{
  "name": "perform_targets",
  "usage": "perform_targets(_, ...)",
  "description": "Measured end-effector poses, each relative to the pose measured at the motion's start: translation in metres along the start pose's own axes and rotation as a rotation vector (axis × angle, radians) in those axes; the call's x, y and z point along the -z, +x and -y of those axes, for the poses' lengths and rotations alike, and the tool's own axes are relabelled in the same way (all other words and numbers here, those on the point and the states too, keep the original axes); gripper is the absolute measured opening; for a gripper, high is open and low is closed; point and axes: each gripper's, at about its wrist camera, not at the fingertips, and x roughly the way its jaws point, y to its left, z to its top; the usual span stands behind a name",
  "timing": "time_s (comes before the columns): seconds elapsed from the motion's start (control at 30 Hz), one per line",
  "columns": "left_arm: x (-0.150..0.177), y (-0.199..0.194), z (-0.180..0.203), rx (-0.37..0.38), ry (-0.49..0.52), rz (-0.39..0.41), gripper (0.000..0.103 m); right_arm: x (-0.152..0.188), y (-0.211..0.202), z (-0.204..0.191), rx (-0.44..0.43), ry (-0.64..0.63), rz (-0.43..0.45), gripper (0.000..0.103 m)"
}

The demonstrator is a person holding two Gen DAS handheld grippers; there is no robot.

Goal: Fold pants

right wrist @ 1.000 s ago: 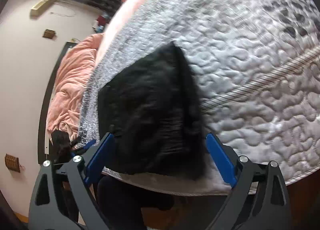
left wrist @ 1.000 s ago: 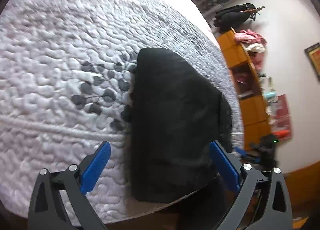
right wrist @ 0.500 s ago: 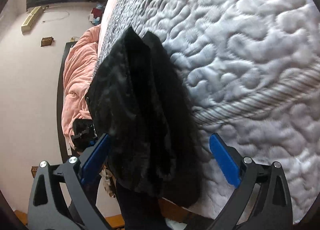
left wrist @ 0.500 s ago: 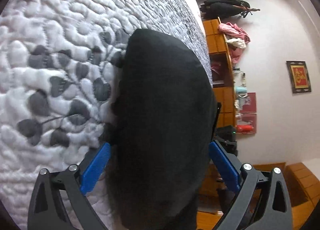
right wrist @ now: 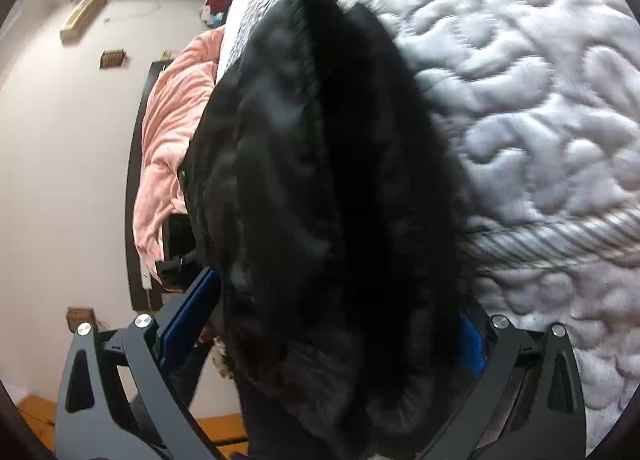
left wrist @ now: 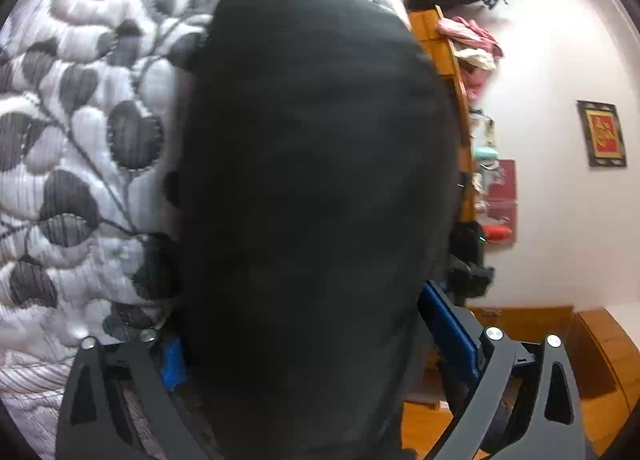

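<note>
The black pants (left wrist: 312, 160) lie folded in a thick stack on the quilted white bedcover (left wrist: 80, 120), near the bed's edge. My left gripper (left wrist: 312, 344) straddles one end of the stack with its blue pads (left wrist: 448, 332) wide apart, and the cloth fills the gap and hides part of the left pad. In the right wrist view the pants (right wrist: 320, 180) show layered folds. My right gripper (right wrist: 332, 328) straddles the other end. Its jaws are opening, with the pants between its pads (right wrist: 192, 312) and no squeeze visible.
An orange wooden shelf (left wrist: 444, 44) with pink clothes (left wrist: 468, 30) stands past the bed's edge, and a framed picture (left wrist: 602, 134) hangs on the wall. A pink blanket (right wrist: 168, 132) lies beside the bedcover (right wrist: 540, 100). Wooden floor (left wrist: 600, 360) lies below.
Both grippers have come down and in toward the pants. The stack was ahead of the fingers; it now fills the gap between them in both views.
</note>
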Motion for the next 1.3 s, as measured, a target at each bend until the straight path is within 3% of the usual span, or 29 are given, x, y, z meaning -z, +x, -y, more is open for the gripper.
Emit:
perform_targets(0.07, 0.003, 0.000, 0.002, -0.034, -0.003, 0.029, 0.082, -0.001, 0.007, -0.006, 0.013, -0.026, 0.004, 0.099)
perform_targets(0.13, 0.007, -0.004, 0.005, -0.051, -0.001, 0.061, 0.064, 0.004, 0.009, -0.015, 0.049, -0.063, 0.008, 0.082)
perform_targets(0.23, 0.013, -0.014, 0.010, -0.056, 0.016, 0.104, 0.046, 0.009, 0.007, -0.037, 0.083, -0.132, 0.017, 0.062)
perform_targets(0.33, 0.016, -0.026, 0.021, -0.082, 0.044, 0.132, 0.036, 0.013, 0.005, -0.065, 0.116, -0.213, 0.019, 0.052)
perform_targets(0.43, 0.013, -0.043, 0.030, -0.108, 0.059, 0.162, 0.033, 0.005, 0.010, -0.094, 0.122, -0.271, 0.012, 0.050)
perform_targets(0.7, -0.034, -0.108, 0.030, -0.168, 0.037, 0.269, 0.033, -0.069, 0.066, -0.153, 0.125, -0.354, -0.027, 0.050)
perform_targets(0.9, -0.090, -0.138, -0.007, -0.225, -0.020, 0.291, 0.033, -0.136, 0.139, -0.176, 0.150, -0.357, -0.073, 0.050)
perform_targets(1.0, -0.109, -0.146, -0.028, -0.190, -0.065, 0.294, 0.035, -0.161, 0.161, -0.176, 0.150, -0.334, -0.081, 0.055)
perform_targets(1.07, -0.114, -0.146, -0.043, -0.159, -0.103, 0.280, 0.043, -0.173, 0.173, -0.171, 0.187, -0.314, -0.085, 0.069)
perform_targets(1.13, -0.113, -0.144, -0.048, -0.166, -0.123, 0.279, 0.064, -0.176, 0.178, -0.164, 0.272, -0.322, -0.086, 0.087)
perform_targets(1.2, -0.107, -0.148, -0.050, -0.207, -0.132, 0.269, 0.074, -0.172, 0.173, -0.161, 0.313, -0.339, -0.084, 0.089)
perform_targets(1.3, -0.095, -0.176, -0.054, -0.252, -0.125, 0.294, 0.076, -0.171, 0.144, -0.169, 0.362, -0.372, -0.007, 0.089)
